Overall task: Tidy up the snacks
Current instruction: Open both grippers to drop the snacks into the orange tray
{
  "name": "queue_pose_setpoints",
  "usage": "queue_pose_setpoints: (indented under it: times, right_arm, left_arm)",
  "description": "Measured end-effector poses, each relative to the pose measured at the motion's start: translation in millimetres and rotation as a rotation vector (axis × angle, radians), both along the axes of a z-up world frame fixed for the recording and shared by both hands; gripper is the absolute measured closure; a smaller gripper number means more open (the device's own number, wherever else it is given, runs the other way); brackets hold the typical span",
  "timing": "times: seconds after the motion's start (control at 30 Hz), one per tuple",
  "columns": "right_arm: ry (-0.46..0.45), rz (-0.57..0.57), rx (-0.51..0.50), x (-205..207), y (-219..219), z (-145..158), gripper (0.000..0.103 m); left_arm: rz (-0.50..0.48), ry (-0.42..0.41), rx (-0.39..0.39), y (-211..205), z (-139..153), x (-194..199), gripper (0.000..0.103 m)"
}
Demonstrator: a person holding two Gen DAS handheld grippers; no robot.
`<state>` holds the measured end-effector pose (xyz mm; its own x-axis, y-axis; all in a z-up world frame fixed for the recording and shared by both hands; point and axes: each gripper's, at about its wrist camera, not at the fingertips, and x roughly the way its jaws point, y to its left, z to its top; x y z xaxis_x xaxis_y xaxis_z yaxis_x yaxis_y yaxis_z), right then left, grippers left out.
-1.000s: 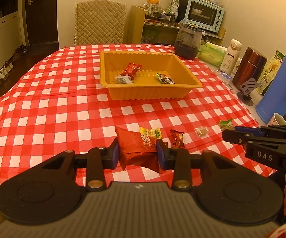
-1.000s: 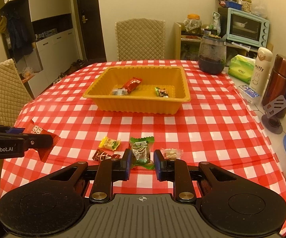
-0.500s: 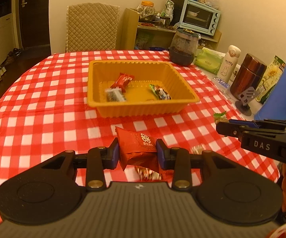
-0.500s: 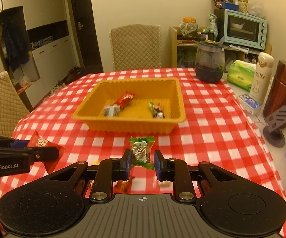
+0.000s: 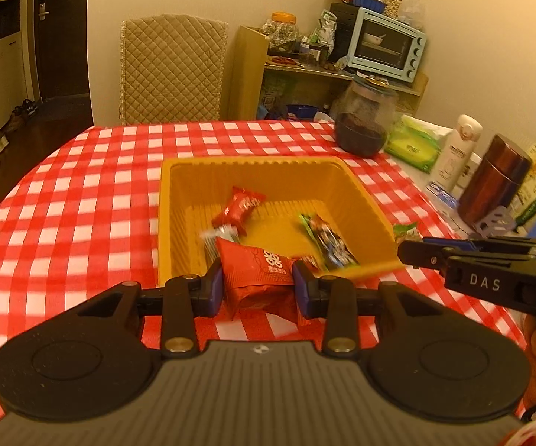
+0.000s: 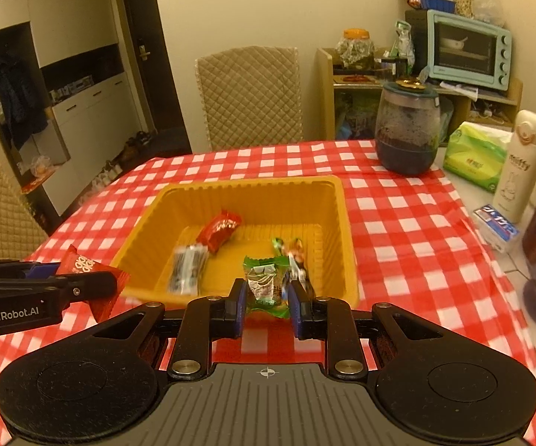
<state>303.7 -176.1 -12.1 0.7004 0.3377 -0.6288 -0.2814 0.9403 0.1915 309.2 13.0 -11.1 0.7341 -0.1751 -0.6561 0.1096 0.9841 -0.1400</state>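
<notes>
A yellow tray (image 5: 178, 171) (image 6: 346, 223) sits mid-table on the red checked cloth. Inside it lie a red wrapped snack (image 5: 241, 206) (image 6: 219, 226), a silver-dark one (image 6: 188, 269) and a green-dark one (image 5: 327, 239). My left gripper (image 5: 258, 288) is shut on a red snack packet (image 5: 256, 271), held at the tray's near rim; the packet also shows in the right wrist view (image 6: 82, 265). My right gripper (image 6: 266, 303) is shut on a green wrapped candy (image 6: 266, 280), held at the tray's near edge.
Along the table's right side stand a dark glass jar (image 6: 407, 130), a green tissue pack (image 6: 477, 156), a white flask (image 6: 520, 163) and a brown flask (image 5: 494, 178). A quilted chair (image 6: 249, 96) stands behind the table. A toaster oven (image 6: 468, 48) sits on a shelf.
Both grippers have moved forward, carrying their snacks from the table's near part up to the tray's near rim. The loose candies on the cloth have dropped out of view.
</notes>
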Motion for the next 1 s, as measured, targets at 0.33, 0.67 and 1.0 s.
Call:
queue_pose_setpoints:
  times: [0.33,0.67,1.0]
  right_arm:
    - [0.031,0.013,0.005,52,16,-9,0.079]
    - [0.054,0.006,0.01,71,18,-20,0.079]
    - [0.057,0.014,0.006,74,22,-22,0.079]
  left_arm:
    - [0.016,0.006,0.018,4,-7,55,0.069]
    - [0.016,0.014,0.012,1,-14,76,0.066]
    - [0.034,0.027,-0.002,11,-20,57,0.064]
